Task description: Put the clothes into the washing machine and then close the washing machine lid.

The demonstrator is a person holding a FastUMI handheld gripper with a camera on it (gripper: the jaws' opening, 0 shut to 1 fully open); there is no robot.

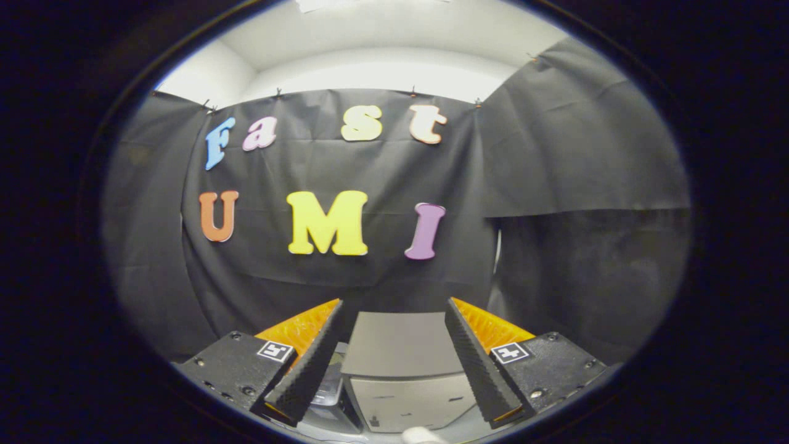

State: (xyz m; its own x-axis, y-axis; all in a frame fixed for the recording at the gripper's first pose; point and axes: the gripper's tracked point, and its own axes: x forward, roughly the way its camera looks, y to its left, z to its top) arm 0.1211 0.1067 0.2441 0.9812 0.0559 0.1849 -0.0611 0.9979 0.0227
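Observation:
My gripper is open, its two black ribbed fingers spread wide with nothing between them. Below and beyond the fingers stands a small grey washing machine, seen from the front and above. Its flat grey lid lies across the top. A pale control face with small marks runs along the machine's near side. A bit of white cloth peeks in just in front of the machine, under the fingers; most of it is hidden.
Black cloth walls close the booth behind and to both sides of the machine. A dark object sits against the machine's left side, partly behind my left finger. A white ceiling shows above the cloth.

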